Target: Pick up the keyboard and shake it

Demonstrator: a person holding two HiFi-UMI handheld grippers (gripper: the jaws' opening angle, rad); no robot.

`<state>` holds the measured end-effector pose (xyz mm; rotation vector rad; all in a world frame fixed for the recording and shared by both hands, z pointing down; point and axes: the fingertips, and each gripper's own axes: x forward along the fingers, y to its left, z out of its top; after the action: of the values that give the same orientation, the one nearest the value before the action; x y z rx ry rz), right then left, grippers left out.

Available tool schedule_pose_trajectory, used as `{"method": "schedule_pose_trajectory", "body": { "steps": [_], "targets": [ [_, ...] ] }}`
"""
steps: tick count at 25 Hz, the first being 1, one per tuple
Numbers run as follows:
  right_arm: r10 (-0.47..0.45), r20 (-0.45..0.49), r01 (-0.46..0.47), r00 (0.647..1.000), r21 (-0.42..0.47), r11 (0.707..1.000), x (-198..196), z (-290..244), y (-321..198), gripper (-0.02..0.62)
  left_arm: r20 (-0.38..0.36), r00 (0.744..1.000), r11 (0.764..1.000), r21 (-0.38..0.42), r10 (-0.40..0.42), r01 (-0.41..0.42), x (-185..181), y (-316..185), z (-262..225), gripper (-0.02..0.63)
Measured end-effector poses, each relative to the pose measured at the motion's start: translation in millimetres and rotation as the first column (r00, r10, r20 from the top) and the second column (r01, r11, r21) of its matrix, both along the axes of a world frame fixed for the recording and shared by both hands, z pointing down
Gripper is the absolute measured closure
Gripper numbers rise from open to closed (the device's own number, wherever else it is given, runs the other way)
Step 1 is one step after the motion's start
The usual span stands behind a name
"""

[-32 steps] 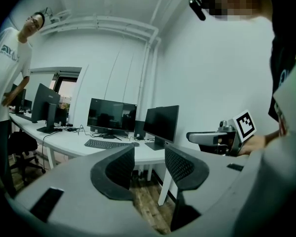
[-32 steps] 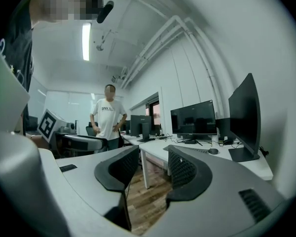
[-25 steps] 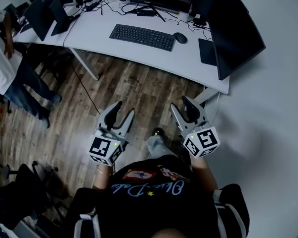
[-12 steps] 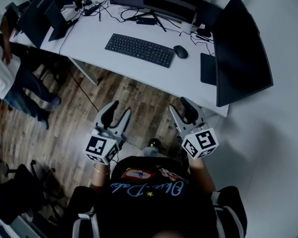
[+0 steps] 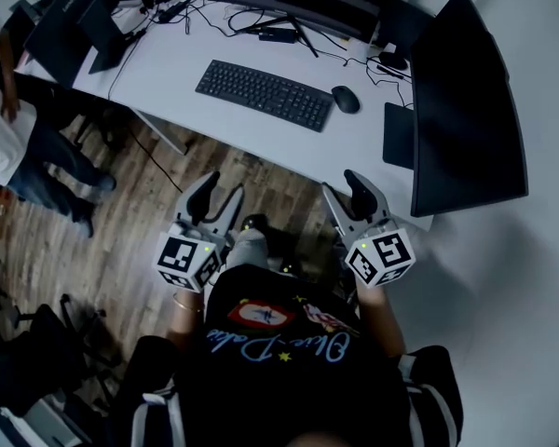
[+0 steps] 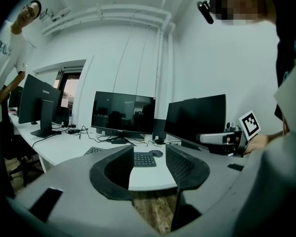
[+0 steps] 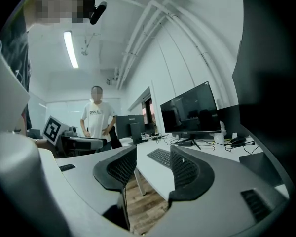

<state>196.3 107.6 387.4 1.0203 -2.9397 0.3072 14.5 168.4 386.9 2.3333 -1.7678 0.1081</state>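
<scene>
Left tool (image 5: 218, 197) and right tool (image 5: 346, 194), head view: we find both held low in front of the person's body, over the wooden floor (image 5: 140, 212) and short of the near edge of the white worktop (image 5: 168, 59). Neither touches anything. The keyboard (image 5: 264, 94) lies flat on the worktop, untouched, with a mouse (image 5: 346, 100) just beside its right end. A dark monitor (image 5: 468, 110) stands at the right end of the worktop. A second person (image 5: 23, 138) stands at the far left.

Left gripper view: we record the left tool's jaws standing apart and opening, with nothing between the pads. Through the gap we see the keyboard (image 6: 142, 158) and the mouse on the worktop, well beyond the jaws.

Right gripper view: the right tool's jaws are likewise apart and opening, and they hold nothing. The keyboard (image 7: 161, 157) lies on the worktop past the jaws, not in contact with them. The second person stands in the background at the left.
</scene>
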Motion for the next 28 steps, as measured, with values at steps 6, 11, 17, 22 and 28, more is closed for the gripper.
{"method": "schedule_pose_trajectory", "body": {
  "steps": [6, 11, 17, 22, 28],
  "targets": [
    [0.035, -0.008, -0.035, 0.999, -0.020, 0.999, -15, 9, -46, 0.414, -0.009, 1.000, 1.000, -0.016, 0.025, -0.025, -24, -55, 11, 0.425],
    [0.092, -0.016, -0.093, 0.996, -0.043, 0.995, -34, 18, -96, 0.410, -0.010, 0.996, 0.996, -0.031, 0.089, -0.089, -50, -110, 25, 0.422],
    [0.184, -0.057, -0.189, 0.981, -0.098, 0.977, -57, 30, -150, 0.407, -0.008, 0.986, 0.985, -0.029, 0.169, -0.169, -90, -176, 33, 0.422],
    [0.260, -0.092, -0.272, 0.961, -0.169, 0.947, -68, 53, -191, 0.403, -0.015, 0.973, 0.972, -0.052, 0.230, -0.230, -117, -223, 39, 0.422],
    [0.323, -0.164, -0.357, 0.932, -0.263, 0.896, -73, 89, -224, 0.396, -0.053, 0.951, 0.949, -0.076, 0.303, -0.307, -147, -263, 51, 0.422]
  ]
}}
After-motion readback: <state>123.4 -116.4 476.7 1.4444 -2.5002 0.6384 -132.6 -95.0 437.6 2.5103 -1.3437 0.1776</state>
